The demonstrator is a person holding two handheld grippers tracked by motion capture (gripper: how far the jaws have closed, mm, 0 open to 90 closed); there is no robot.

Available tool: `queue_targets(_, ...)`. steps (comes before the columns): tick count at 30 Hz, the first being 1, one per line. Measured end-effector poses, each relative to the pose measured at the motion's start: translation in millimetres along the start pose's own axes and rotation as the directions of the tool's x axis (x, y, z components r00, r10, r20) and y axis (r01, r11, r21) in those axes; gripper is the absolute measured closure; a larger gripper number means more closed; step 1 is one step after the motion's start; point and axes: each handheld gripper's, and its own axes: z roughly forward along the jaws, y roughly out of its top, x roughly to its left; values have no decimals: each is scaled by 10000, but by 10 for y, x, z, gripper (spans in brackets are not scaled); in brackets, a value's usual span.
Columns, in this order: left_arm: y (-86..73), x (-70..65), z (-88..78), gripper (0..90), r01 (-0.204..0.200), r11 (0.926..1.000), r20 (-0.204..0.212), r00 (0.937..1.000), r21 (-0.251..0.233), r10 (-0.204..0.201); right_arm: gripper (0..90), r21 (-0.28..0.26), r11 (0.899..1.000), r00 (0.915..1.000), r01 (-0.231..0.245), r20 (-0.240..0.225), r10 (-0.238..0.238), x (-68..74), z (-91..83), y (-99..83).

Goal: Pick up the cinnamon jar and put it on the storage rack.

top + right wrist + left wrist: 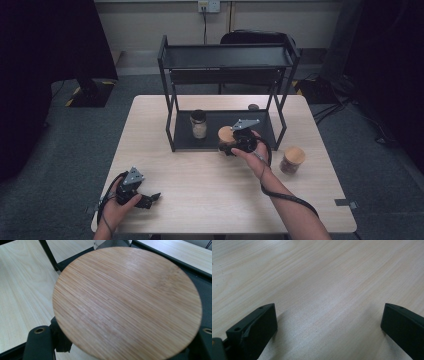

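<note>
Bamboo-lidded jar [226, 136]: clamped in right claw [231, 145] at rack [172, 131] front, seemingly for shelving; left claw [150, 199] gapes, idle on surface [200, 185].

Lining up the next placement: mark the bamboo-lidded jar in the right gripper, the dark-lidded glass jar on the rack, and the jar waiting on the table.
Held bamboo-lidded jar [127, 302], right gripper view, lid top.
Dark-lidded glass jar [199, 125], high view, glass side.
Waiting bamboo-lidded jar [293, 155], high view, lid top.
</note>
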Motion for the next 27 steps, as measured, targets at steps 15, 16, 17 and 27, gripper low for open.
queue_targets(15,0,0,0,1,1,10000,-1,10000,-2,-1,251,28,9998,9993,-193,320,192,-74,86,44)
queue_targets(16,0,0,0,1,1,10000,-2,10000,-2,-1,251,35,9998,9992,-194,347,193,-77,89,47)
queue_targets(17,0,0,0,1,1,10000,-2,10000,-2,-1,251,35,9998,9992,-194,347,193,-77,89,47)
queue_targets(27,0,0,0,1,2,10000,0,10000,-1,-2,251,-91,9996,9986,-266,453,270,-111,128,114)
